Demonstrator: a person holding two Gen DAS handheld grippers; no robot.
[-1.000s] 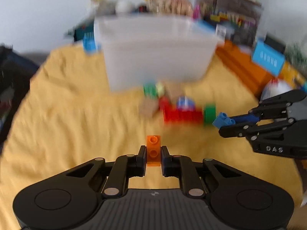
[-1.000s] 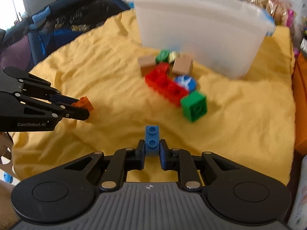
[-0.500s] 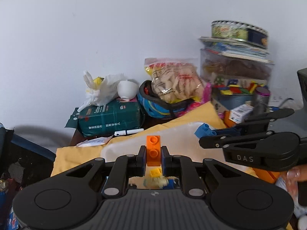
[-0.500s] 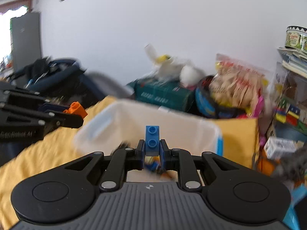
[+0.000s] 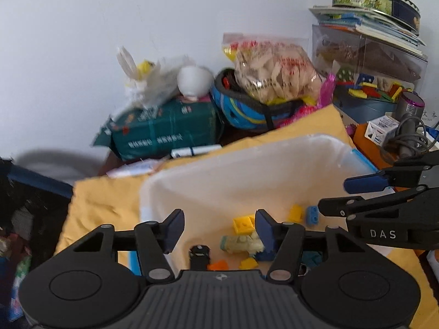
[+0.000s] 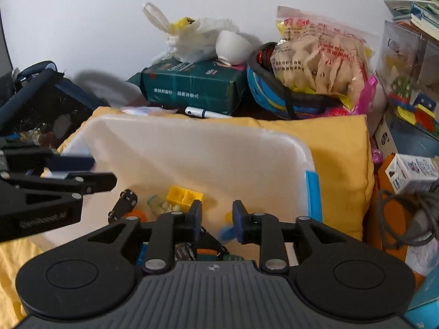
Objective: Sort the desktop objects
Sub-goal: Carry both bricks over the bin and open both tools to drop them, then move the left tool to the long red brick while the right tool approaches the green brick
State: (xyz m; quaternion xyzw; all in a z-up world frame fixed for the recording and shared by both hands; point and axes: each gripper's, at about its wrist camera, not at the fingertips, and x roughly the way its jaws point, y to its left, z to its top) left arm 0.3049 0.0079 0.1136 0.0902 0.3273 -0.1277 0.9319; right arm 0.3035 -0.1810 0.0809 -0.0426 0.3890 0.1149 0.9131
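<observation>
Both grippers hang over the open translucent white bin [image 5: 247, 164], which also shows in the right wrist view [image 6: 192, 142]. My left gripper [image 5: 219, 229] is open and empty. The orange brick [image 5: 218, 265] lies on the bin floor below it, among yellow bricks [image 5: 242, 224] and a pale toy car [image 5: 241, 244]. My right gripper [image 6: 215, 220] is open and empty; it shows from the side in the left wrist view [image 5: 337, 196]. A blue brick [image 5: 312, 215] lies in the bin near its tips. A yellow brick [image 6: 184, 196] and a black toy car [image 6: 123, 204] lie in the bin.
The bin stands on a yellow cloth [image 6: 337, 148]. Behind it are a green package [image 6: 194, 85], a white plastic bag [image 6: 192, 41], a blue helmet [image 6: 277, 101] holding a snack bag [image 6: 321, 60], and stacked boxes at the right [image 5: 367, 63]. A dark bag [image 6: 35, 101] is at left.
Both grippers rose from the cloth to above the bin and opened. The orange brick and the blue brick left the jaws and now lie in the bin.
</observation>
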